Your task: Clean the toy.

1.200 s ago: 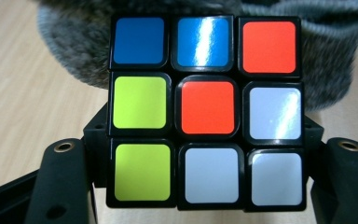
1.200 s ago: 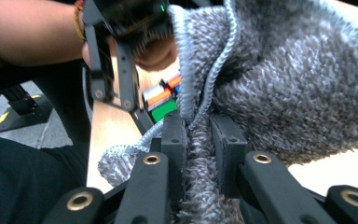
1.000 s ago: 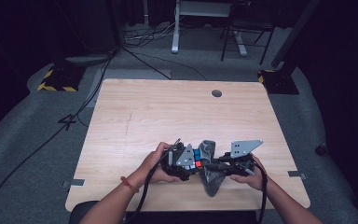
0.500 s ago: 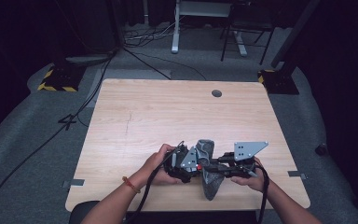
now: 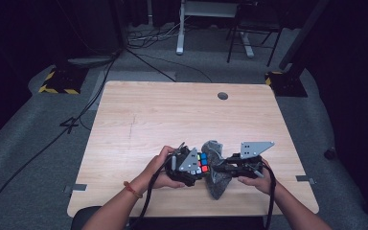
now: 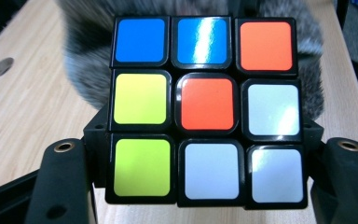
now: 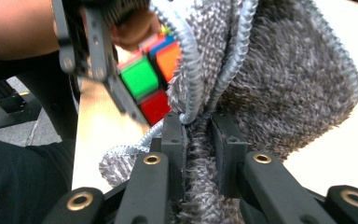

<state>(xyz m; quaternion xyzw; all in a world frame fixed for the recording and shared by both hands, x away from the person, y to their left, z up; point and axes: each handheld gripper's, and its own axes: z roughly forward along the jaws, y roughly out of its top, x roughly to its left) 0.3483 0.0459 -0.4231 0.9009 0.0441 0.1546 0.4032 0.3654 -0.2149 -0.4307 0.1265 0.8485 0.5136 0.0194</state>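
While the high view shows both grippers meeting near the front edge of the wooden table point(image 5: 139, 120), the left gripper view adds the Rubik's cube point(image 6: 206, 109) face: blue, orange, yellow, white tiles. The left gripper point(image 5: 188, 165) clamps the cube between its jaws. The right gripper point(image 7: 199, 140), nearly closed, pinches the grey fuzzy cloth point(image 7: 284, 74), which touches the cube's far side.
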